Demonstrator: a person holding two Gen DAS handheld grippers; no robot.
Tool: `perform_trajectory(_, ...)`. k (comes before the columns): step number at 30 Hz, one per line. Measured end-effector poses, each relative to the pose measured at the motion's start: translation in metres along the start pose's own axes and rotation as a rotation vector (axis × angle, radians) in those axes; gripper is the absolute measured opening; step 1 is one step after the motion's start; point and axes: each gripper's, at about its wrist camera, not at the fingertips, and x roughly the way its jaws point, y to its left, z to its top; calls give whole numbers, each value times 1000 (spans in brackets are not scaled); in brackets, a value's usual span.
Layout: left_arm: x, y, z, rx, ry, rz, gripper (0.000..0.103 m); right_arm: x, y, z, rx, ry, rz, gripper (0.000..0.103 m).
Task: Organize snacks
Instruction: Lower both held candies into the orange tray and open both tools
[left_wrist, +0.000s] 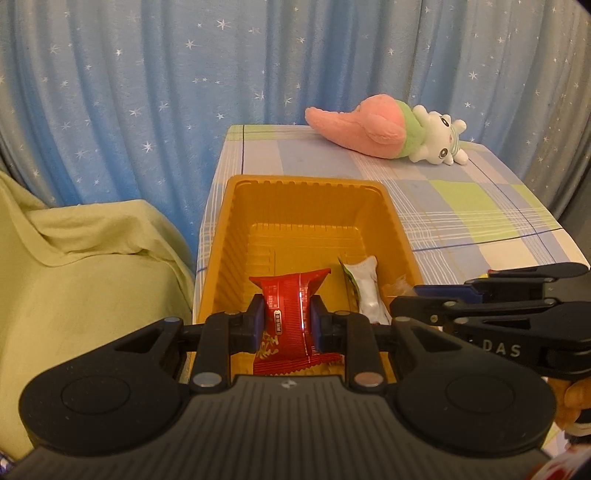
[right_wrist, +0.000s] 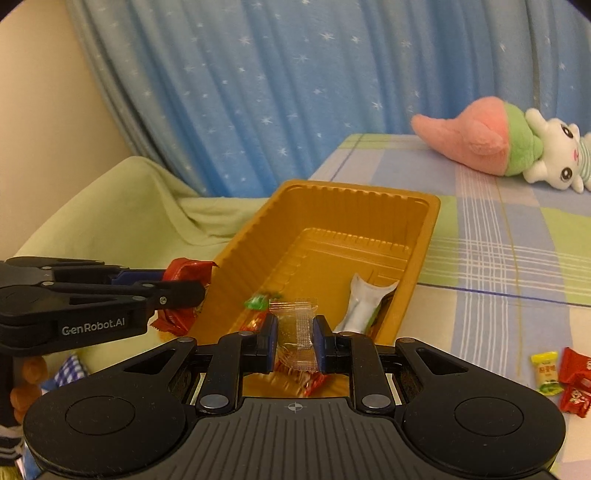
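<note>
- left gripper (left_wrist: 286, 320) pinches red snack packet (left_wrist: 291, 295) — over near end of tray (left_wrist: 236, 229), long axis along fingers
- right gripper (right_wrist: 295, 338) clamps clear candy (right_wrist: 297, 321), upright, over tray's near end
- white packet (right_wrist: 360, 306) lies inside tray, lengthwise

The left tongs (left_wrist: 286, 325) cover the middle of the red snack pack (left_wrist: 291, 295), and the writing on it is too small to read. The near end of the orange tray (left_wrist: 306, 184) is hidden behind both tongs. Under the clear wrapper (right_wrist: 297, 325) in the right tongs (right_wrist: 295, 341), the red sweets (right_wrist: 310, 384) are blurred. The white toy (right_wrist: 557, 162) is cut off by the right edge.
</note>
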Motion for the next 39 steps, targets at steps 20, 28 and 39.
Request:
perform_trajectory(20,68,23,35,13,48,-21,23,73,-24,35,98,55,-67,21)
perform_trajectory(28,78,23,36,12,60,-24,23,86,-31,41,136,62,-49,22)
perform_trajectory(39,83,22,38,14,62,-31,23,73,-40,44,157,26,-66,40)
